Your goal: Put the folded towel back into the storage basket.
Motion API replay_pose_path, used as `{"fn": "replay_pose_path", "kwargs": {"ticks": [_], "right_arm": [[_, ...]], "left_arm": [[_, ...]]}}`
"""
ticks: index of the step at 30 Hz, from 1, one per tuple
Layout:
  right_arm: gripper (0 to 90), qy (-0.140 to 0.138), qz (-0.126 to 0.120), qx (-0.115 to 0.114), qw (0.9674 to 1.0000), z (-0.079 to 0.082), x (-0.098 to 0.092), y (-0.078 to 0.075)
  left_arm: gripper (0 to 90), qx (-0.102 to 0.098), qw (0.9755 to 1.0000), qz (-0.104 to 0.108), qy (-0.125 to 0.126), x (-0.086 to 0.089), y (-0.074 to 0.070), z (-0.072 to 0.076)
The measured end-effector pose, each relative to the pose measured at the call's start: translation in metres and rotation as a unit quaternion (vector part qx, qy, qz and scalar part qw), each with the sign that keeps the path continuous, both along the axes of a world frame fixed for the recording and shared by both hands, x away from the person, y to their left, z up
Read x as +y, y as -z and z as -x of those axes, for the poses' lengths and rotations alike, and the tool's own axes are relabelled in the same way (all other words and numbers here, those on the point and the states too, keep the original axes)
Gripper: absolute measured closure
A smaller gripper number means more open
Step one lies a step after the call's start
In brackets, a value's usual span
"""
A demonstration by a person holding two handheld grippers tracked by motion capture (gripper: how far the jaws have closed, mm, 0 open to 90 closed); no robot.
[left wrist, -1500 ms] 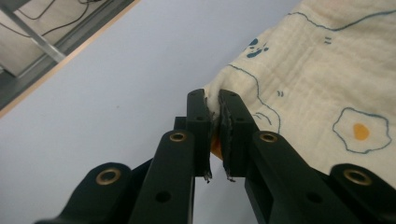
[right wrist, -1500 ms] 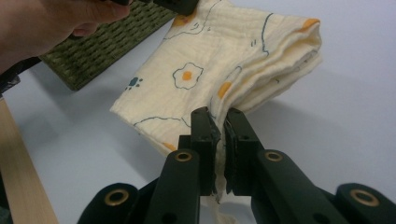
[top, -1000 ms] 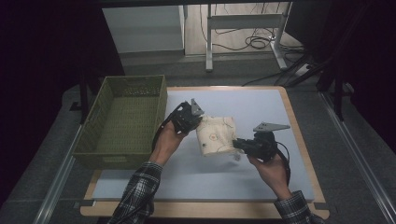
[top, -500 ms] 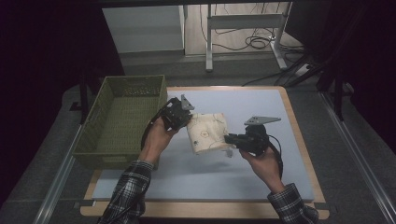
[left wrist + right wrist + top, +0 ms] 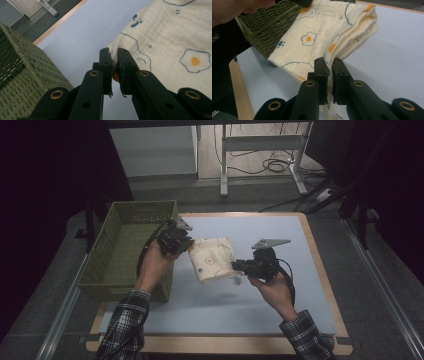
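Both grippers, left (image 5: 181,239) and right (image 5: 241,266), have fingers clenched on edges of the folded cloth (image 5: 214,259), held above the worktop (image 5: 280,295) at the basket's (image 5: 125,255) 3 o'clock. Thin pinches could slip; folds may sag open.

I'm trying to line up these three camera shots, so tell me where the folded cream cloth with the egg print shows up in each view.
High view: the cloth hangs mid-picture between the left gripper and the right gripper, above the table.
Left gripper view: upper right, its corner pinched in the jaws.
Right gripper view: centre and top, its edge pinched.
Shared landmark: the green basket, left of the cloth in every view.
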State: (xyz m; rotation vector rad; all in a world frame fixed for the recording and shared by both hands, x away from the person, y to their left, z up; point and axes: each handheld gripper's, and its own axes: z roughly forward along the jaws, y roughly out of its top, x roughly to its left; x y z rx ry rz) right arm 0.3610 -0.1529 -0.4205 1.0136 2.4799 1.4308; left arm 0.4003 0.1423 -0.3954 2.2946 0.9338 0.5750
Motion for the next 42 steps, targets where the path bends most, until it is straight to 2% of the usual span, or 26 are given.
{"fn": "replay_pose_path", "kwargs": {"ticks": [13, 25, 42], "right_arm": [[83.6, -0.027, 0.001, -0.004, 0.9996, -0.006, 0.033, -0.014], [83.5, -0.044, 0.003, -0.007, 0.999, -0.009, 0.057, -0.024], [83.5, -0.072, 0.004, -0.013, 0.9973, -0.012, 0.106, -0.033]], "left_arm": [[82.5, -0.006, 0.9996, -0.003, -0.028, 0.036, -0.015, 0.006], [82.4, -0.013, 0.9987, -0.004, -0.049, 0.059, -0.025, 0.011], [82.9, -0.018, 0.9957, -0.016, -0.089, 0.1, -0.031, 0.017]]}}
